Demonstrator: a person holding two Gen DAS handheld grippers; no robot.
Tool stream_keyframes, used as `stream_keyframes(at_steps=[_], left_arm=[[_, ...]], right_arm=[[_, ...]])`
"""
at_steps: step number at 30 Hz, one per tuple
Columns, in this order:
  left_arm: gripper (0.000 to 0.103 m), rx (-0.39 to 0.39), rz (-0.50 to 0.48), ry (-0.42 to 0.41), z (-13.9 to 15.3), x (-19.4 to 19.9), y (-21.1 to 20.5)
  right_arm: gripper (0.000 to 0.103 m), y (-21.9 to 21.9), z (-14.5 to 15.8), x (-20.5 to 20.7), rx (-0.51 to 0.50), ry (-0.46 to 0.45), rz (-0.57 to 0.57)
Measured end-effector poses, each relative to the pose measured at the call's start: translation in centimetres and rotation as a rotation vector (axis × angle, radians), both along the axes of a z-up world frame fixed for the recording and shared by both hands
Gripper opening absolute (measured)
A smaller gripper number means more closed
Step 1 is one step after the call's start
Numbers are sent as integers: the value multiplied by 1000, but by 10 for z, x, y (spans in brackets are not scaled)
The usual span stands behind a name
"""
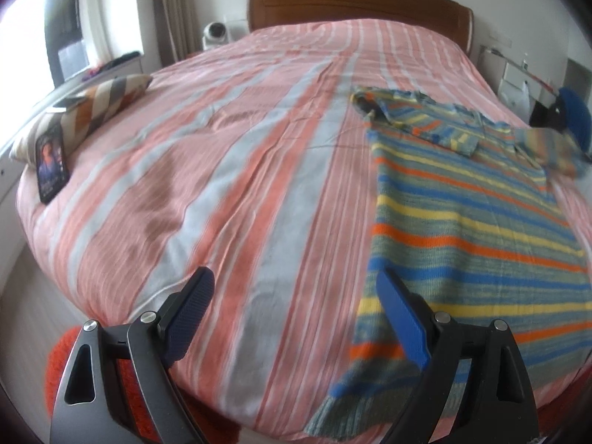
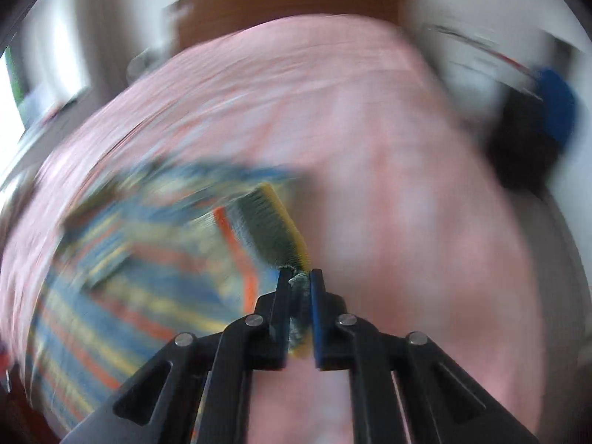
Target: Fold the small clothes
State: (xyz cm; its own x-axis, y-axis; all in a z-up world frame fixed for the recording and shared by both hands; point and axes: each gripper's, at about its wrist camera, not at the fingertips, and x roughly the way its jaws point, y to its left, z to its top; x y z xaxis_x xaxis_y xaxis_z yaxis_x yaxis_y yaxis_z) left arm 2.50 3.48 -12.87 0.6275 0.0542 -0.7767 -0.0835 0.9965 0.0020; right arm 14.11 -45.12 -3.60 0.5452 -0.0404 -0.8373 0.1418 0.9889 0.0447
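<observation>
A small knitted sweater point(image 1: 466, 222) with blue, yellow, orange and grey-green stripes lies on the right side of the bed, its hem near the front edge and one sleeve folded across the chest. My left gripper point(image 1: 296, 296) is open and empty above the bed's front edge, its right finger over the sweater's lower left corner. My right gripper point(image 2: 298, 275) is shut on the cuff of the sweater's sleeve point(image 2: 266, 222) and holds it lifted; this view is heavily blurred. The sweater's body point(image 2: 122, 277) lies to the left below it.
The bed point(image 1: 222, 170) has a pink, grey and white striped cover and a brown headboard point(image 1: 355, 3). A striped pillow point(image 1: 85, 111) and a dark phone-like card point(image 1: 51, 162) lie at its left edge. A blue-and-black object point(image 1: 566, 114) sits at the far right.
</observation>
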Motion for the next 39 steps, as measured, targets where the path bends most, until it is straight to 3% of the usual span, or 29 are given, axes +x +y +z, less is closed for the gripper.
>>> stream_keyframes(at_steps=[3, 7, 14, 19, 27, 30, 33, 35, 39], left_arm=[[90, -8, 13, 16, -4, 2, 0], [90, 25, 25, 24, -7, 3, -3], [90, 78, 29, 39, -12, 2, -5], [90, 81, 25, 42, -13, 4, -5], [90, 47, 18, 51, -15, 5, -2], [92, 45, 12, 55, -16, 5, -4], [93, 62, -5, 37, -11, 2, -10], [93, 72, -16, 28, -3, -1, -13], [93, 68, -97, 6, 33, 0, -25]], right_arm=[[9, -88, -1, -38, 28, 18, -191], [9, -129, -31, -67, 149, 60, -285], [5, -138, -71, -100, 202, 78, -394], [4, -145, -70, -108, 213, 62, -420], [5, -168, -75, -130, 425, 26, -535], [11, -174, -69, -141, 423, 22, -570], [21, -168, -45, -145, 297, 9, -576], [27, -157, -27, -142, 250, -40, -514], [38, -130, -21, -122, 365, -94, -324]])
